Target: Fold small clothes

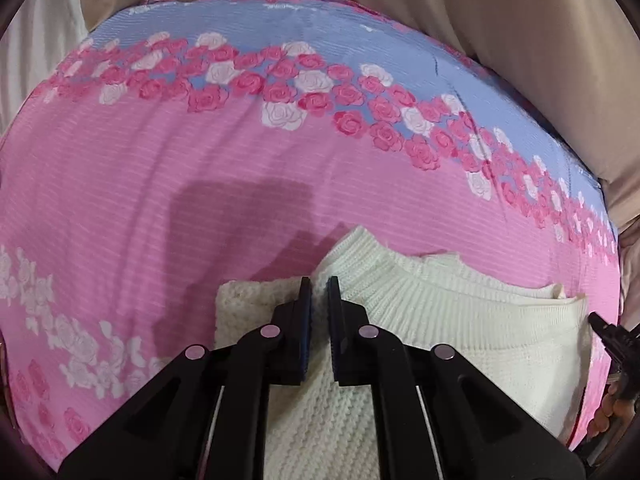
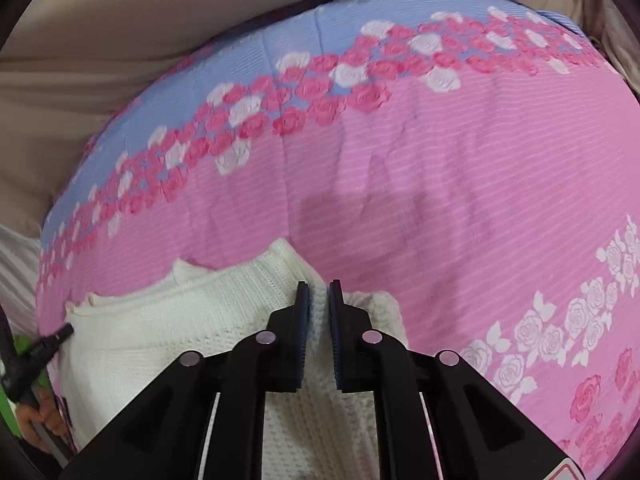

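Note:
A small cream-white knit garment (image 1: pixel 460 312) lies on a pink floral bedsheet (image 1: pixel 160 184), with its ribbed hem folded over. My left gripper (image 1: pixel 319 284) is shut on the garment's left end, knit fabric pinched between its pads. In the right wrist view the same garment (image 2: pixel 168 320) stretches to the left, and my right gripper (image 2: pixel 319 286) is shut on its right end. Each gripper shows at the edge of the other's view: the right one (image 1: pixel 612 340), the left one (image 2: pixel 40 348).
The sheet (image 2: pixel 440 160) has a blue band with pink and white roses at its far side. Beige bedding (image 1: pixel 520 20) lies beyond it. White fabric (image 1: pixel 36 52) is at the far left.

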